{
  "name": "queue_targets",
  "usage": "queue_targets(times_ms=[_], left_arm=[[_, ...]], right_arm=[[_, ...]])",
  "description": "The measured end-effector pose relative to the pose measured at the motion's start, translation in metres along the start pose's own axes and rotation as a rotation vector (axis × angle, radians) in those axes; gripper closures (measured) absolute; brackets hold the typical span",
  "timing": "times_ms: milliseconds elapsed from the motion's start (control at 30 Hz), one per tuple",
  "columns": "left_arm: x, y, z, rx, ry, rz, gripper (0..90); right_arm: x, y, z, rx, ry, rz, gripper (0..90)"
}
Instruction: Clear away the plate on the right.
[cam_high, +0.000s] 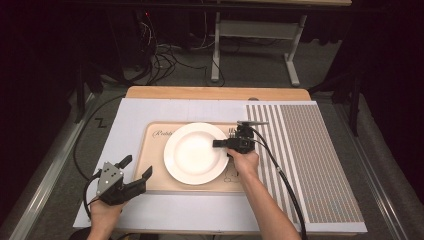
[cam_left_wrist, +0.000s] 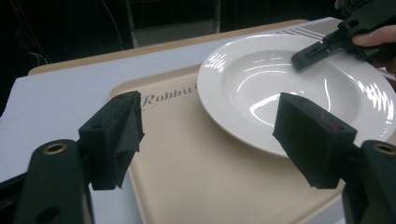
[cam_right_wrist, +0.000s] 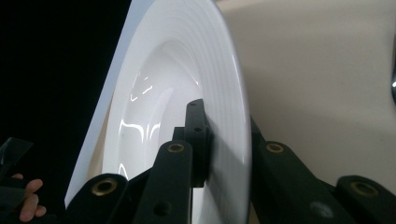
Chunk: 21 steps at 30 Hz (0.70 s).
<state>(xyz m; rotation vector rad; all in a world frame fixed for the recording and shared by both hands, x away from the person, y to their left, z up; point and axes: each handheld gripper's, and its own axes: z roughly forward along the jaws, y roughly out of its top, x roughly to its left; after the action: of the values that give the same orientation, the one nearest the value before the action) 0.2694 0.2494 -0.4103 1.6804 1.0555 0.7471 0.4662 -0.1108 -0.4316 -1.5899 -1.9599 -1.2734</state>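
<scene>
On the counter (cam_high: 150, 107) lies one beige tray (cam_high: 157, 175), and one white plate (cam_high: 192, 155) rests on it. Right gripper (cam_high: 222, 143): fingers closed on the plate's right rim, one above and one beneath. Left gripper (cam_high: 135, 169): fingers spread wide, empty, at the tray's near-left corner. Total: two grippers.

We count one round white ceramic plate (cam_high: 195, 152). One beige rectangular tray (cam_high: 155, 172) with script lettering under it. One pale grey-white mat (cam_high: 135, 112) over tabletop. One grey-and-white striped mat (cam_high: 310, 150) beside it, on right. One light wooden table (cam_high: 215, 92), edge showing at far side. Two black two-jaw handheld grippers: left gripper (cam_high: 137, 167) and right gripper (cam_high: 220, 143). Two hands: left hand (cam_high: 102, 210), right hand (cam_high: 245, 162). We see some metal cutlery (cam_high: 231, 132) by right gripper, number unclear.
</scene>
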Motion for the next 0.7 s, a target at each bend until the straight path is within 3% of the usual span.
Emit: queue_targets(times_ms=[400, 700], left_arm=[[0.0004, -0.0003, -0.0004, 0.001, 0.000, -0.002, 24.3], [0.0011, -0.0002, -0.0003, 0.002, 0.001, -0.004, 24.3]], right_arm=[[-0.0070, -0.0004, 0.0030, 0.014, 0.002, 0.012, 82.6], [-0.0090, -0.0018, 0.0045, 0.023, -0.040, -0.014, 80.2]])
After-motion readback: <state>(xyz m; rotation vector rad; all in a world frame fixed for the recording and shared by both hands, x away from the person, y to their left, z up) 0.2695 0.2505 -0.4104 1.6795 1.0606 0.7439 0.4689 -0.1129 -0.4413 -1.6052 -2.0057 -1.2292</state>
